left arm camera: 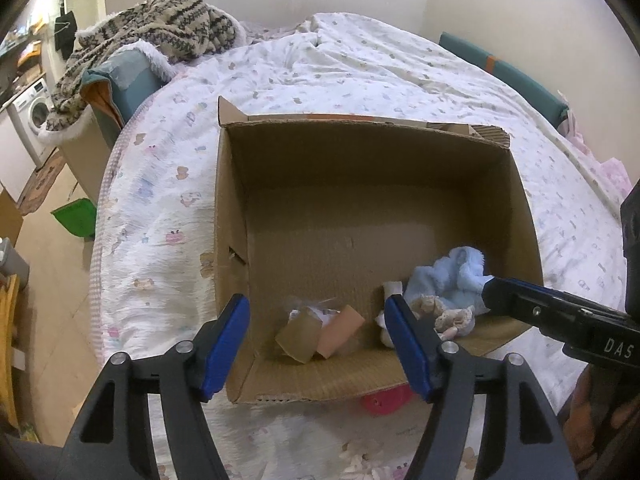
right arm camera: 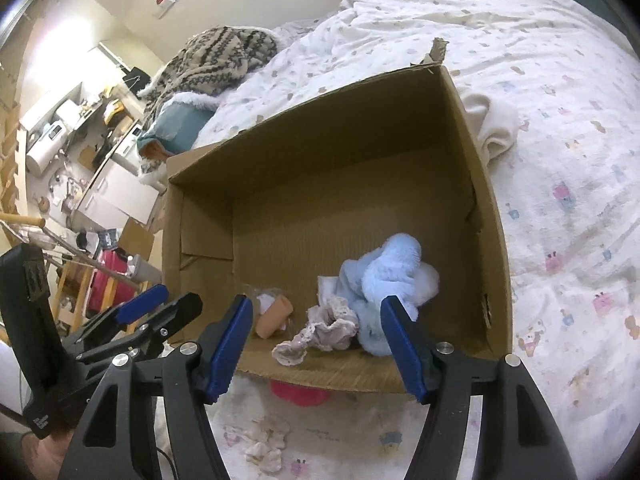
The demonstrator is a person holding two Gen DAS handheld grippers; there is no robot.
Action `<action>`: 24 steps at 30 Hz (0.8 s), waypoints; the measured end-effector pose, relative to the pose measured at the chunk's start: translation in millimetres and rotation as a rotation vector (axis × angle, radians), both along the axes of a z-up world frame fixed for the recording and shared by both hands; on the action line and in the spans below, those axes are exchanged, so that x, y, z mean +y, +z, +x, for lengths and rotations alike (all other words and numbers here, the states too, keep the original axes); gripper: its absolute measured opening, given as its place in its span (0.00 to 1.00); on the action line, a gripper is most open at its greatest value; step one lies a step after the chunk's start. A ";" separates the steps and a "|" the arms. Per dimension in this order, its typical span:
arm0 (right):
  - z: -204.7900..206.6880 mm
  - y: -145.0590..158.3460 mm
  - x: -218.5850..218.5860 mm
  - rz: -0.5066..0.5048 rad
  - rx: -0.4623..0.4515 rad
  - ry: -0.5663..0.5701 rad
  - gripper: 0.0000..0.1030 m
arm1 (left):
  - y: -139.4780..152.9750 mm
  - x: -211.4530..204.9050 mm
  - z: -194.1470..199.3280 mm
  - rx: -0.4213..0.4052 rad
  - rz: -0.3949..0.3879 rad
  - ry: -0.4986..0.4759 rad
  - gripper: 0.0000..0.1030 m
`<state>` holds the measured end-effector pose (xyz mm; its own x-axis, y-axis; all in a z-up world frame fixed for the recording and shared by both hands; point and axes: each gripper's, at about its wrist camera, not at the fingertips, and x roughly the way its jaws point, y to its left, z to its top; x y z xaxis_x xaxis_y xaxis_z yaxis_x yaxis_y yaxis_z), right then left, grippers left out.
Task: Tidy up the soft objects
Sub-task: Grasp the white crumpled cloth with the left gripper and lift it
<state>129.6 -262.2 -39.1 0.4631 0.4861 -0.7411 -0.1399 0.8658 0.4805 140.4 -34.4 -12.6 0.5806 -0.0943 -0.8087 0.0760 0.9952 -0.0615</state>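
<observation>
An open cardboard box (left arm camera: pixel 360 152) (right arm camera: pixel 328 128) stands on the bed. Inside lie a fluffy light-blue soft item (left arm camera: pixel 456 276) (right arm camera: pixel 388 276), a lacy beige cloth (right arm camera: pixel 320 332) (left arm camera: pixel 452 318) and small peach and tan pieces (left arm camera: pixel 320 334) (right arm camera: pixel 274 316). My left gripper (left arm camera: pixel 318 340) is open and empty over the box's near edge. My right gripper (right arm camera: pixel 316 344) is open and empty just before the blue item. A pink item (right arm camera: pixel 298 394) (left arm camera: pixel 384 400) and a small pale cloth (right arm camera: pixel 264 444) lie on the bed in front of the box.
The bed has a white printed duvet (left arm camera: pixel 360 72). A cream cloth (right arm camera: pixel 496 124) lies right of the box. A patterned fleece blanket (left arm camera: pixel 160 28) hangs over the teal headboard (left arm camera: pixel 128 80). A green bin (left arm camera: pixel 76 218) stands on the floor left. Shelves and clutter (right arm camera: pixel 80 140) lie beyond.
</observation>
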 end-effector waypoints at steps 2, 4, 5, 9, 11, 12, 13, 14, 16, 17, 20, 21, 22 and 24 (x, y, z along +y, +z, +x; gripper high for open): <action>-0.8 2.6 -0.4 0.001 -0.003 -0.003 0.68 | 1.4 0.9 -1.0 0.000 -0.003 0.004 0.65; -1.7 5.6 -0.3 -0.006 -0.006 -0.006 0.68 | 3.6 1.2 -2.1 0.006 -0.012 0.005 0.65; -2.7 6.5 -1.3 -0.005 -0.008 -0.006 0.68 | 5.0 1.5 -3.2 0.006 -0.014 0.005 0.65; -8.8 11.9 -4.5 -0.006 -0.008 -0.016 0.68 | 10.7 1.8 -7.1 0.005 -0.022 0.010 0.65; -12.1 14.3 -5.5 -0.002 -0.005 -0.021 0.68 | 14.2 2.4 -9.6 0.006 -0.024 0.014 0.65; -13.9 15.9 -5.4 0.000 -0.006 -0.021 0.68 | 15.3 2.5 -11.4 0.004 -0.023 0.013 0.65; -16.2 17.4 -5.5 -0.001 -0.009 -0.021 0.68 | 16.2 2.7 -13.9 0.003 -0.019 0.011 0.65; -18.7 18.9 -5.3 -0.007 -0.011 -0.022 0.68 | 16.6 2.9 -16.1 0.006 -0.015 0.011 0.65; -23.0 20.1 -5.3 -0.014 -0.012 -0.023 0.68 | 15.9 4.9 -20.4 0.014 -0.018 0.013 0.65; -25.0 20.7 -5.5 -0.019 -0.013 -0.024 0.68 | 14.7 6.7 -22.6 0.022 -0.024 0.019 0.65; -31.2 21.4 -7.1 -0.021 -0.009 -0.040 0.68 | 11.7 11.4 -30.0 0.045 -0.049 0.037 0.65; -33.2 21.4 -7.8 -0.020 -0.008 -0.047 0.68 | 11.1 12.4 -32.1 0.048 -0.051 0.042 0.65; -35.4 21.2 -8.4 -0.023 -0.008 -0.053 0.68 | 10.4 13.9 -35.4 0.051 -0.049 0.050 0.65; -39.9 20.4 -9.6 -0.027 -0.003 -0.065 0.68 | 8.9 16.2 -41.3 0.055 -0.051 0.056 0.65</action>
